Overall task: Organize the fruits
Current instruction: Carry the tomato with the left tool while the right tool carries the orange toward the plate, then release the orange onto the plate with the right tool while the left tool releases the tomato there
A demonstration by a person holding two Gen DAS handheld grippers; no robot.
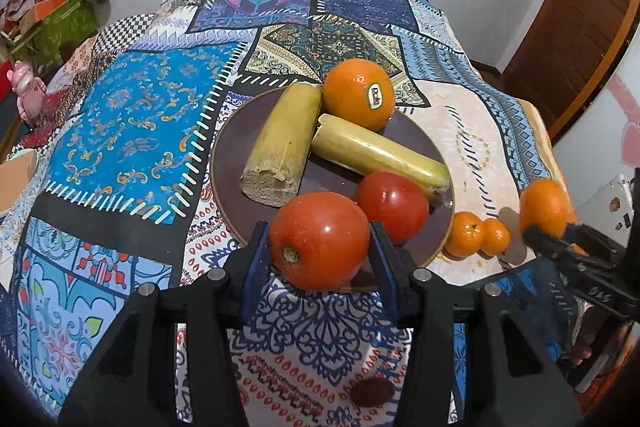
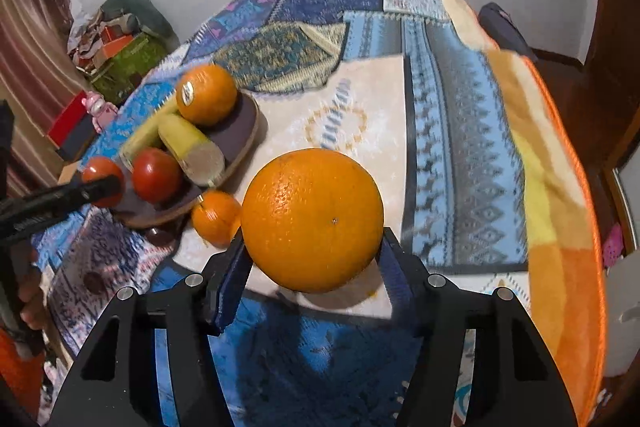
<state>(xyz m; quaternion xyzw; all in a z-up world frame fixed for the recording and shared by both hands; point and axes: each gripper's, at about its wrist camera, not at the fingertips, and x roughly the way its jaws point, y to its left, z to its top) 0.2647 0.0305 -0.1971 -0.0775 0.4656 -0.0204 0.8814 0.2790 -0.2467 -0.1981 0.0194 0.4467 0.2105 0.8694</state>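
Two tomatoes [image 1: 319, 240], two sugarcane pieces [image 1: 280, 143], two oranges [image 1: 358, 93], two mandarins [image 1: 464, 233], one plate [image 1: 224, 163].

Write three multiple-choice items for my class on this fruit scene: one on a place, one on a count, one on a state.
1. Where is the stickered orange?
A. on the brown plate
B. on the bare cloth
C. in a gripper

2. How many small mandarins lie right of the plate?
A. one
B. two
C. four

3. What does the left gripper hold?
A. nothing
B. a cane piece
C. a tomato

Answers:
1. A, it sits at the plate's far edge beside the two cane pieces.
2. B, two lie side by side on the cloth.
3. C, its fingers press the tomato's sides; the right gripper holds the big orange.
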